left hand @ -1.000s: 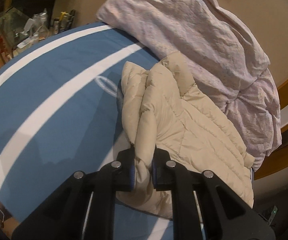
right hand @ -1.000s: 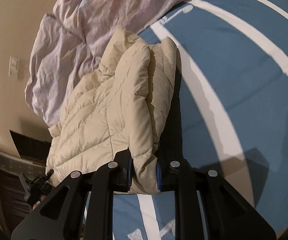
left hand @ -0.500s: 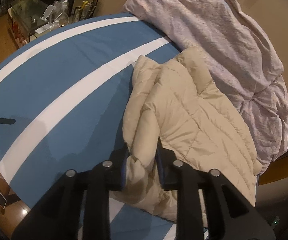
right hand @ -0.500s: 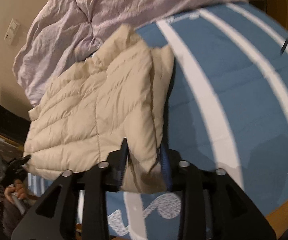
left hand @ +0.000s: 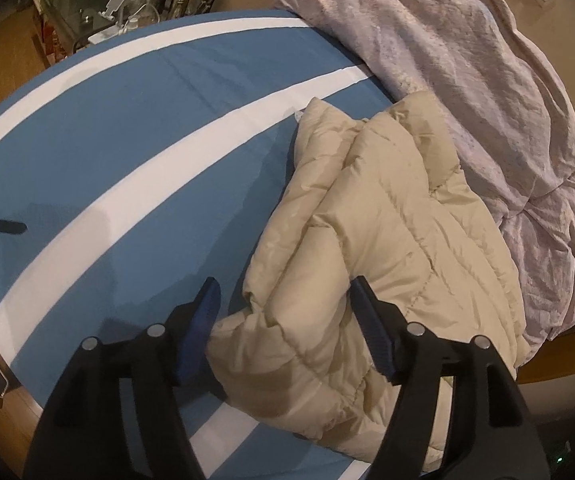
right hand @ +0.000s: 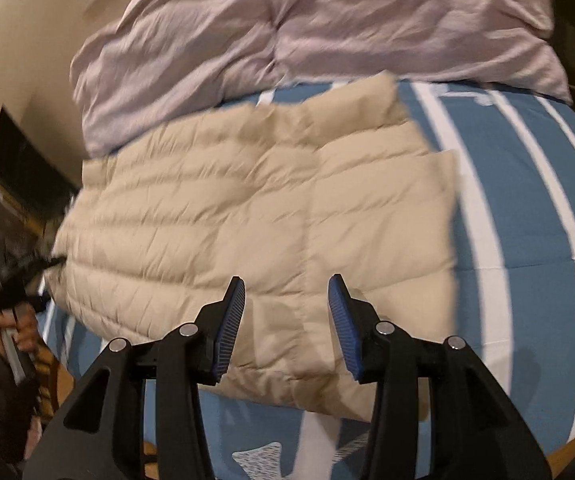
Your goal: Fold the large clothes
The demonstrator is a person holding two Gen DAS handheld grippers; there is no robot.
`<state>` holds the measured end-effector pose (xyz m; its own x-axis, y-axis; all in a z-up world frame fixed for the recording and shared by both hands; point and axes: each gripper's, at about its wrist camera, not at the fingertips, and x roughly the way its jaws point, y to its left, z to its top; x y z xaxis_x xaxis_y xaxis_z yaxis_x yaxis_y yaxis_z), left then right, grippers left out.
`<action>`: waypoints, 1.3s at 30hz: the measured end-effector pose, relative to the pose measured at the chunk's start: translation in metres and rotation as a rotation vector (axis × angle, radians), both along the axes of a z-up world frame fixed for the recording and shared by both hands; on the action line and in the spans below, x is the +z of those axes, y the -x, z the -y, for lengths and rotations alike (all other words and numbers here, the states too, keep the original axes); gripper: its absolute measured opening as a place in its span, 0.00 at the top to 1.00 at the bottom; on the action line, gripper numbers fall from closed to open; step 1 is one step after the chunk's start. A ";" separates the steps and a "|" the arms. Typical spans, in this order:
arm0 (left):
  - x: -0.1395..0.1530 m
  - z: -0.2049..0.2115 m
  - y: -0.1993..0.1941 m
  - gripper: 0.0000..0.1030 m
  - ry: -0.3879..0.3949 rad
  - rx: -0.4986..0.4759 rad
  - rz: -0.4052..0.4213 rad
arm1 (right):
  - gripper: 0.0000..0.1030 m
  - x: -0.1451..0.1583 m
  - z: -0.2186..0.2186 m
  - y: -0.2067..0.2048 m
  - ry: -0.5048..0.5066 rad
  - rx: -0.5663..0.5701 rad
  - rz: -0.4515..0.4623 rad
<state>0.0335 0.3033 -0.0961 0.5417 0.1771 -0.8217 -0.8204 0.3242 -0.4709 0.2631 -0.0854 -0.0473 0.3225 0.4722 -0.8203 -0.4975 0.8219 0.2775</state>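
Beige puffer jacket (right hand: 255, 216): folded, lying on blue striped bedsheet (left hand: 127, 152). Left gripper (left hand: 283, 304), right gripper (right hand: 285, 304): jaws spread, holding nothing. Pink duvet (right hand: 307, 28) behind.

Bare sheet (left hand: 135, 152) left of jacket (left hand: 387, 248); duvet (left hand: 467, 80) blocks beyond.

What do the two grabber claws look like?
Both the left gripper and the right gripper are black, with cut-out arms, silver round bolts, and two fingers lined with ridged blue pads. No cables show.
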 end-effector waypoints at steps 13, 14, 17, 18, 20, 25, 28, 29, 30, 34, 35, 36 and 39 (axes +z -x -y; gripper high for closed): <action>-0.003 0.008 -0.007 0.48 0.010 0.030 0.015 | 0.55 -0.039 -0.031 0.003 0.169 0.062 0.009; -0.003 0.008 -0.009 0.50 0.010 0.030 0.017 | 0.55 -0.040 -0.031 0.003 0.174 0.062 0.013; -0.002 0.012 -0.011 0.59 0.001 0.031 0.020 | 0.55 -0.041 -0.031 0.005 0.182 0.061 0.025; -0.001 0.013 -0.012 0.66 -0.003 0.027 0.027 | 0.55 -0.041 -0.030 0.006 0.182 0.061 0.028; 0.002 0.015 -0.013 0.76 -0.015 0.016 0.041 | 0.55 -0.041 -0.029 0.006 0.182 0.059 0.030; 0.024 0.019 -0.009 0.85 -0.046 -0.006 0.109 | 0.55 -0.040 -0.028 0.006 0.179 0.059 0.029; 0.045 0.023 -0.009 0.86 -0.071 -0.027 0.167 | 0.55 -0.040 -0.027 0.006 0.178 0.058 0.027; 0.053 0.025 -0.010 0.86 -0.081 -0.037 0.188 | 0.55 -0.041 -0.030 0.006 0.179 0.056 0.027; 0.062 0.028 -0.011 0.86 -0.090 -0.049 0.209 | 0.55 -0.041 -0.029 0.006 0.180 0.056 0.027; 0.093 0.045 -0.021 0.86 -0.125 -0.108 0.280 | 0.55 -0.040 -0.030 0.005 0.181 0.054 0.026; 0.100 0.049 -0.025 0.87 -0.132 -0.124 0.295 | 0.55 -0.040 -0.030 0.004 0.182 0.053 0.025; 0.107 0.054 -0.029 0.87 -0.138 -0.142 0.311 | 0.55 -0.040 -0.030 0.004 0.182 0.052 0.024; 0.131 0.075 -0.045 0.87 -0.154 -0.209 0.369 | 0.55 -0.040 -0.031 0.002 0.180 0.048 0.019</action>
<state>0.0787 0.2282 0.0350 0.8305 0.1380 -0.5396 -0.5162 0.5547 -0.6526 0.2607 -0.0546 -0.0875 0.3195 0.3340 -0.8868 -0.5416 0.8323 0.1184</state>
